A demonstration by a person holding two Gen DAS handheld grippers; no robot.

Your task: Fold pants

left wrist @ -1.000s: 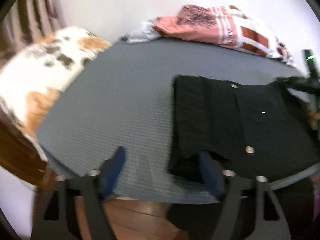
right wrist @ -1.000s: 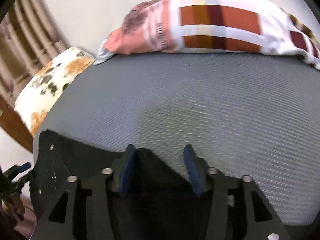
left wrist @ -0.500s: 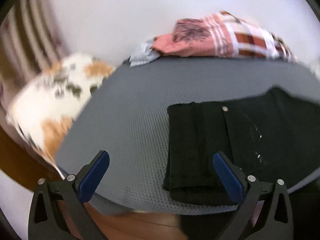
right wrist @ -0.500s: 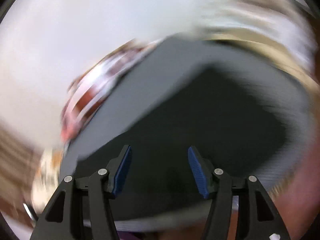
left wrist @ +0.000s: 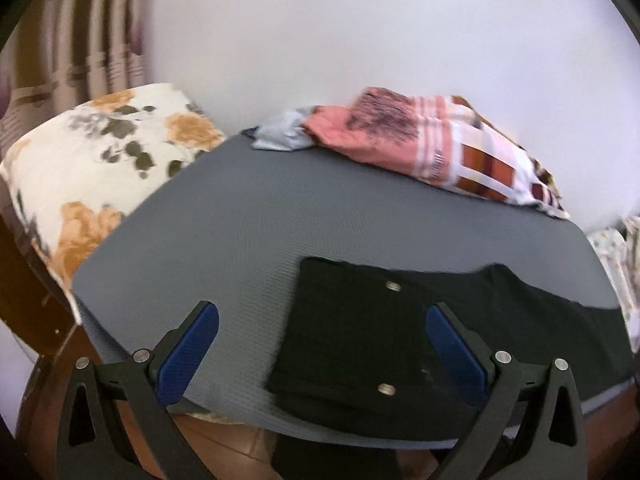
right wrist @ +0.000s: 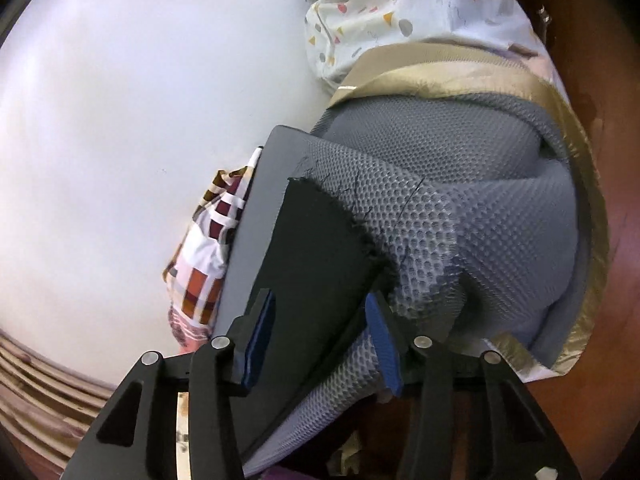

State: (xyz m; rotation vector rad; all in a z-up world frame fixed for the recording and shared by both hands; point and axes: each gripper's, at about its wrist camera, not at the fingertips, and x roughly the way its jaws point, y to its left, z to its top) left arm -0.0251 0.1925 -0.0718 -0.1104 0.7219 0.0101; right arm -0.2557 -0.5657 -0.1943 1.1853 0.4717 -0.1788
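Pants, black and already doubled over, lie flat on the grey mattress; soft, limp, light cloth, best taken at a hem corner. Left claw hangs wide open, empty. Right claw, jaws just closing, straddles the frayed hem and mattress edge, not yet pinching.

In the left wrist view the black pants are partly covered by the right blue pad of the left gripper, and they drop out of sight over the grey mat's near edge. In the right wrist view, whether the right gripper's pads press the pants cannot be told.
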